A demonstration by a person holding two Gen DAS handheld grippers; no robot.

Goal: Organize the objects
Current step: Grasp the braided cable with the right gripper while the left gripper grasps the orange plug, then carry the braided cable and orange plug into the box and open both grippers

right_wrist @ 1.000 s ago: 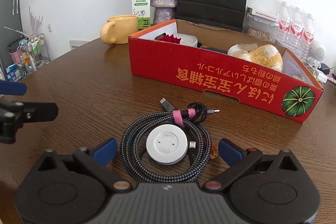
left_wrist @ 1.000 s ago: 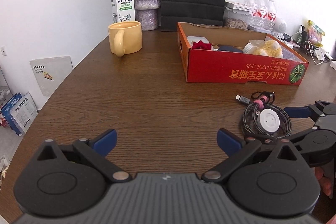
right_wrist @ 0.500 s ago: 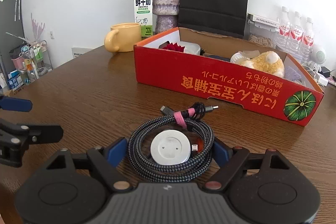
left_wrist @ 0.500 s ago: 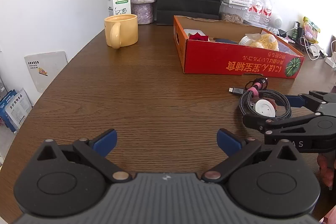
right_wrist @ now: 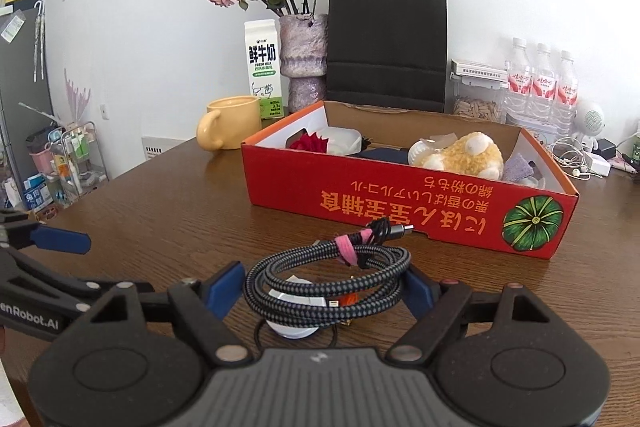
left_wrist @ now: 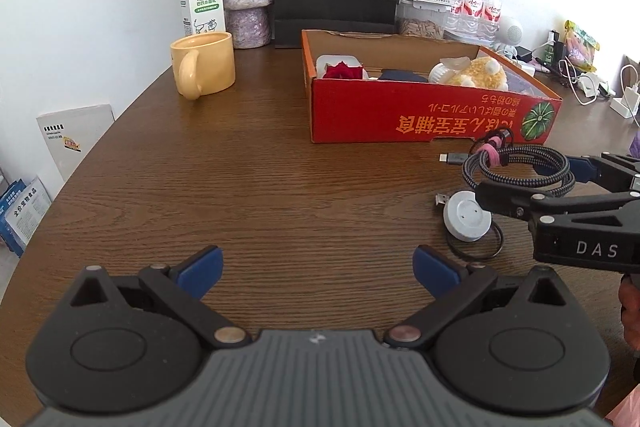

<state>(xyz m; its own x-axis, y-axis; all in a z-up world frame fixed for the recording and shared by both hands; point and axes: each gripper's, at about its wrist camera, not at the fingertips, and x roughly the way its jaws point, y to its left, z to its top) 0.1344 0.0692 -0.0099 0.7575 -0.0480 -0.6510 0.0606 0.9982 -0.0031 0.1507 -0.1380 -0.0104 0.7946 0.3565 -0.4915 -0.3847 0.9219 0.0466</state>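
Right tool (right_wrist: 326,289) clamped across braided cable coil (right_wrist: 328,275), coil lifted just clear of table (left_wrist: 280,179) in front of red box (right_wrist: 400,203); white puck (left_wrist: 466,215) dangling onto table. Left tool (left_wrist: 318,267) open, empty. Coil light, floppy, likely to sag; best held across bundled loops near pink tie (right_wrist: 346,247).

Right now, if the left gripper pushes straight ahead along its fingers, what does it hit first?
Probably bare table: the left gripper is open, holds nothing and angles down at the wood, well short of the red box.
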